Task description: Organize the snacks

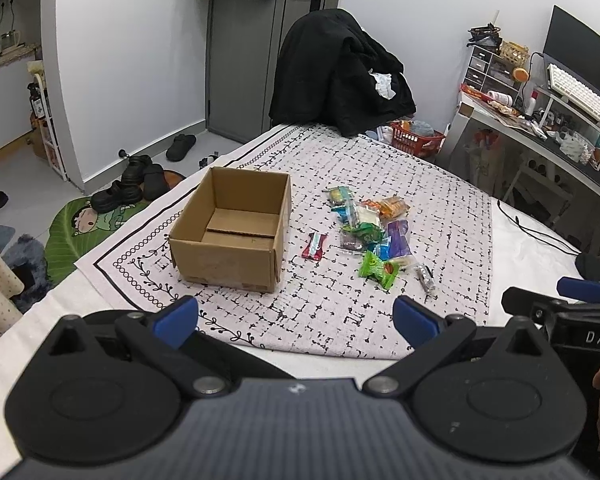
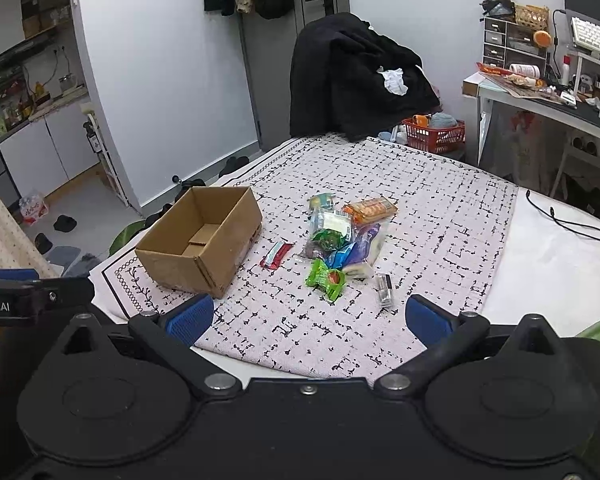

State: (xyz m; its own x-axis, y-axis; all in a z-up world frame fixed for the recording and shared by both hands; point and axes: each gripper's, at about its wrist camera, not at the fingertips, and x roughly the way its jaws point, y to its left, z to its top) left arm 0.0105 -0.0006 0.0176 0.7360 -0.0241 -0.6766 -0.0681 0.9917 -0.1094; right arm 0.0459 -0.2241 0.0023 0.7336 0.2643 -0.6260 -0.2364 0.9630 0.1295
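Left wrist view: left hand-held gripper [image 1: 296, 316] spread wide, nothing between the blue pads, hanging over the near edge of the patterned cloth [image 1: 400, 168] on the bed. Right hand-held gripper [image 2: 310, 316] likewise spread and empty, also short of the snacks. Cardboard box [image 1: 236, 256] sits open and upright at about 11 o'clock from the left gripper, interior bare as far as visible. Snack pile [image 1: 370, 226] lies at about 1 o'clock, just beside the box but apart from it; a red wrapped bar [image 1: 314, 246] lies alone between box and pile, a green packet [image 1: 378, 270] at the pile's near edge, a small silvery packet [image 1: 426, 278] at its near right. Judgement: no snack boxed yet; the step in hand is the first pick. Best start with an isolated piece, red bar or green packet, rather than the overlapped heap. Approach low, close across the wrapper's narrow width, pinch the body and not the crimped end, which may slip. Lift clear of the box wall before release.
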